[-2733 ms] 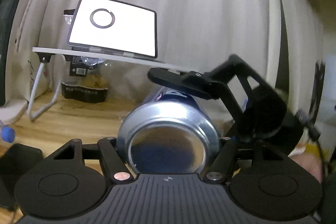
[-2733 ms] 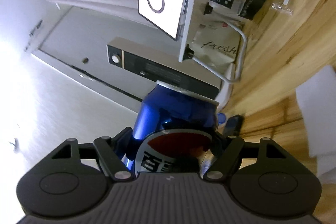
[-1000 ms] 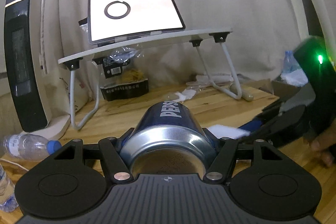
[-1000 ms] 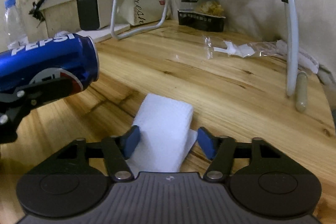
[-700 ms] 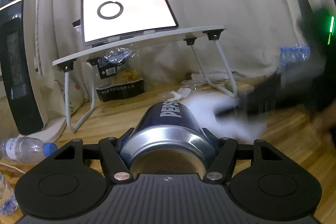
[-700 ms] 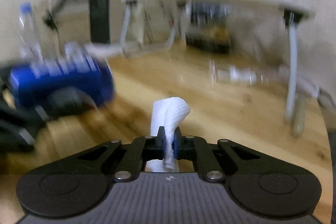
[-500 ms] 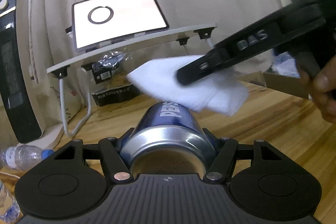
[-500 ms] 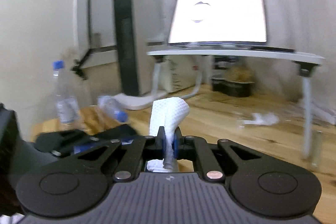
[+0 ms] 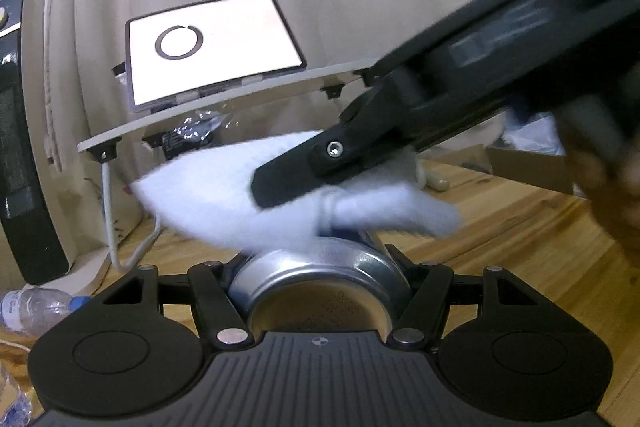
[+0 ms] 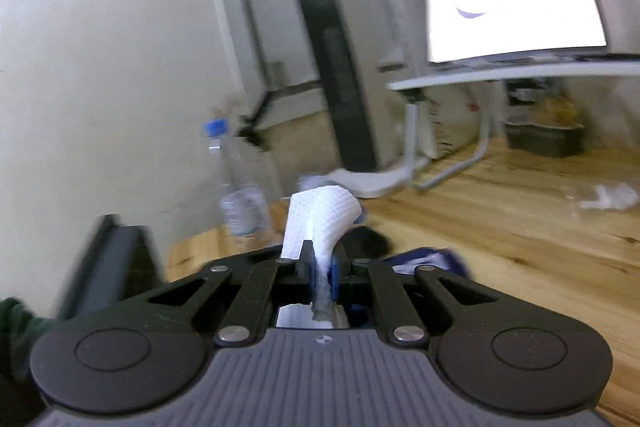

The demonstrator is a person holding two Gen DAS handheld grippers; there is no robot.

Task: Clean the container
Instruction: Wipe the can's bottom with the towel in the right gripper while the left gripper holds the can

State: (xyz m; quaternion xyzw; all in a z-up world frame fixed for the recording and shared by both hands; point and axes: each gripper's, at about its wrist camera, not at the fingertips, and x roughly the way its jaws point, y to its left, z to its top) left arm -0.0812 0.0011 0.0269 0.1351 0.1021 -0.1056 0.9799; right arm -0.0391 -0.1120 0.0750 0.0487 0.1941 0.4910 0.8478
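Note:
My left gripper (image 9: 318, 267) is shut on a blue Pepsi can (image 9: 320, 279), held on its side with the silver bottom facing the camera. My right gripper (image 10: 320, 263) is shut on a white paper towel (image 10: 320, 217). In the left wrist view the right gripper (image 9: 320, 173) comes in from the upper right and lays the towel (image 9: 224, 199) across the top of the can. In the right wrist view a bit of the blue can (image 10: 428, 261) shows just below and right of the fingers.
A lap desk (image 9: 224, 107) with a lit tablet (image 9: 208, 47) stands on the wooden table (image 9: 520, 239). A black tower heater (image 10: 340, 67) is at the left. A water bottle stands (image 10: 240, 187) and another lies (image 9: 36, 309) on the table.
My right gripper picked up the towel from the table, lifted it and brought it over the can; the towel now rests on the can's top. The left gripper keeps holding the can.

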